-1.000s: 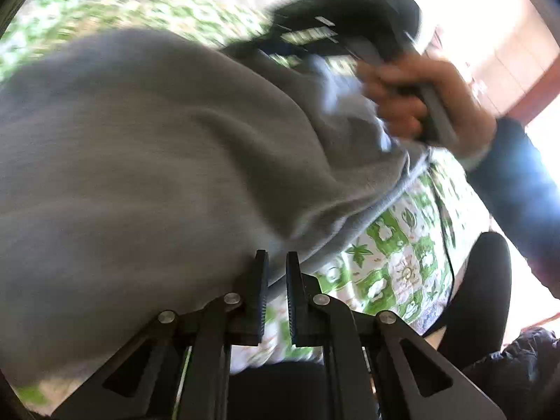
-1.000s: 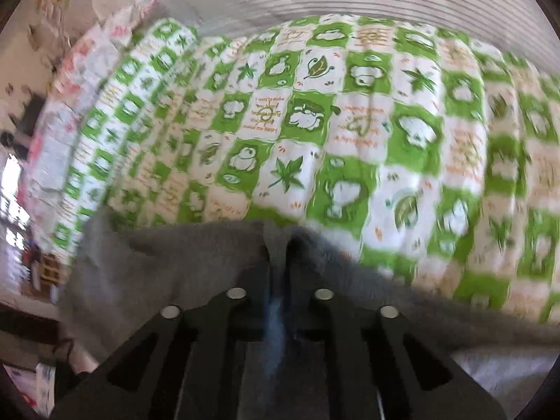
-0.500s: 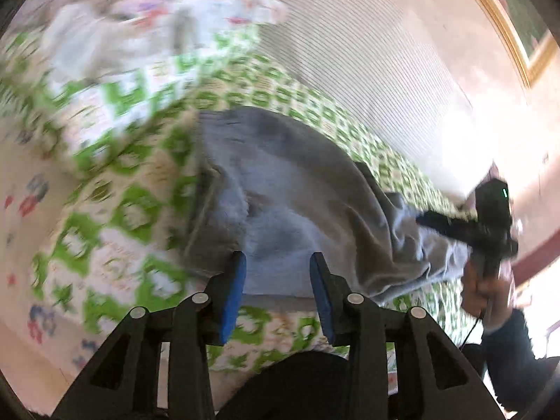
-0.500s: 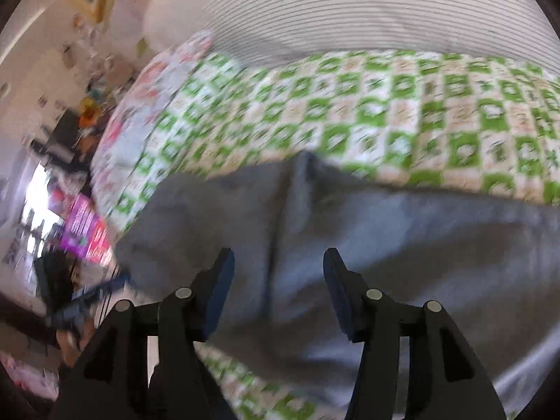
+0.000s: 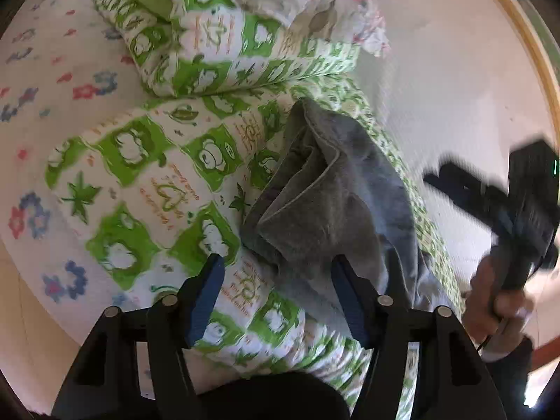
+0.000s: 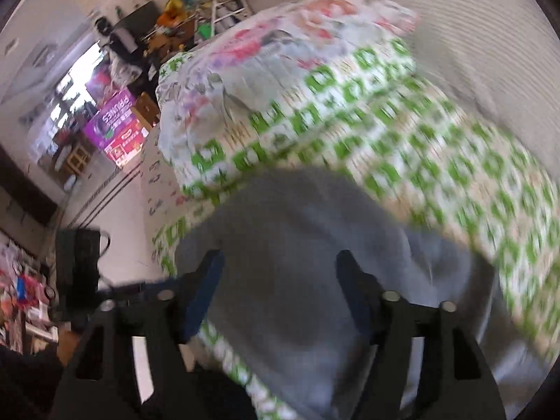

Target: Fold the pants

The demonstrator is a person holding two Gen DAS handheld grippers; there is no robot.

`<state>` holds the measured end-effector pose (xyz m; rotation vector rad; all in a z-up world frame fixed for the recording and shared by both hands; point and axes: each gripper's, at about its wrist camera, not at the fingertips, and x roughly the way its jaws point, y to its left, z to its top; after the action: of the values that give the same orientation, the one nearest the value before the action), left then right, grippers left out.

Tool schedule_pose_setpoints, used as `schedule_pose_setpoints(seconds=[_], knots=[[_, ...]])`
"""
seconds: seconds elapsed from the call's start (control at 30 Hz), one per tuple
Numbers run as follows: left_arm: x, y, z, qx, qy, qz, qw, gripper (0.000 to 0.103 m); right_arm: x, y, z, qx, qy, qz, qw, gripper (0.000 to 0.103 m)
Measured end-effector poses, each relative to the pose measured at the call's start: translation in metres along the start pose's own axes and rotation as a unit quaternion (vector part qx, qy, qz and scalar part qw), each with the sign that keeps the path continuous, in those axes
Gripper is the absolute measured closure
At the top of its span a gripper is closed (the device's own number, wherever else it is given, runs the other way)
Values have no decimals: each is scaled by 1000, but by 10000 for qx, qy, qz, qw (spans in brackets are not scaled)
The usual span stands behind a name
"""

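Observation:
The grey pants (image 5: 336,196) lie folded in a bundle on the green-and-white patterned bedspread (image 5: 140,182). My left gripper (image 5: 278,280) hovers over their near end. Its jaws are opening, and the blue pads (image 5: 210,283) touch no cloth. At the right edge of this view a hand (image 5: 500,297) holds the blurred right gripper (image 5: 455,182) above the far end of the pants. In the right wrist view the pants (image 6: 315,262) fill the lower middle. The right gripper (image 6: 278,273) is lifted above them, its jaws opening with nothing pinched between them.
A rolled quilt and floral pillow (image 5: 227,35) lie at the head of the bed, close to the pants. A flower-print sheet (image 5: 52,70) covers the left side. A striped white surface (image 6: 455,35) backs the bed. A purple box (image 6: 115,126) and room clutter stand beyond the bed's edge.
Both grippers were shut on the grey cloth a second ago. Both have let go, spread their jaws and drawn back. The pants now rest folded on the bedspread.

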<state>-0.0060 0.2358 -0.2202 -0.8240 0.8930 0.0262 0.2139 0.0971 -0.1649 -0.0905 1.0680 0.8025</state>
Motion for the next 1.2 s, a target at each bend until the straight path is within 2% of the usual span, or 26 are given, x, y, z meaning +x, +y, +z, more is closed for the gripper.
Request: schedule_pose_setpoints(seconds=[0.07,0.2,0.3,0.37,0.4,0.43,0.47,0.5,0.57,0.6,0.67,0.73,0.8,0.87,0.9,0.93,1.0,1.13,1.2], knots=[[11,-2,1,-143,68,53,9999,37,20,1,27,-119,132,13,9998,26],[31,-2,4,-492,147,-97,9986,31,70,2,67,-496,459,-333,9972,26],[44,4,13,-755,109,-244,9968,31,104,0,79,-706,770,-412,9937,26],[52,8,17,-849,65,-403,9955,32,132,-5,82,-776,1123,-374,9899,26],[54,8,19,-829,28,-447,9955,51,146,-8,79,-755,1362,-336,9872,33],[52,7,20,-787,1,-494,9957,79,154,-9,75,-709,1532,-258,9853,50],[50,7,21,-764,21,-638,9950,79,157,-8,71,-705,1580,-179,9848,86],[39,3,22,-724,-60,-762,9944,82,156,-7,67,-699,1563,-178,9851,88],[16,-12,23,-397,-312,-806,9955,84,140,2,65,-733,1185,-65,9902,90],[2,-21,22,-159,-501,-742,9959,84,129,7,67,-739,918,160,9929,90],[-15,-29,17,65,-698,-532,9961,84,116,13,71,-681,545,211,9960,91],[-6,-15,9,-26,-595,-284,9978,83,117,14,76,-525,326,99,9980,91],[20,11,-2,-211,-106,70,9997,81,139,10,77,-282,314,-216,9989,91],[25,30,-11,-449,53,-118,9989,75,159,1,72,-10,458,-384,9982,91],[18,34,-13,-498,38,-224,9985,72,167,-6,65,299,600,-295,9973,91],[12,33,-13,-412,-6,-165,9990,69,166,-12,57,575,637,-125,9962,91],[-5,25,-12,-91,-151,41,9998,68,143,-14,47,700,404,134,9966,91],[-30,-6,-8,569,-395,180,9974,68,52,-24,12,849,-231,384,9954,86],[-40,-27,-7,838,-540,112,9950,68,16,-39,-9,996,-340,320,9939,78]])
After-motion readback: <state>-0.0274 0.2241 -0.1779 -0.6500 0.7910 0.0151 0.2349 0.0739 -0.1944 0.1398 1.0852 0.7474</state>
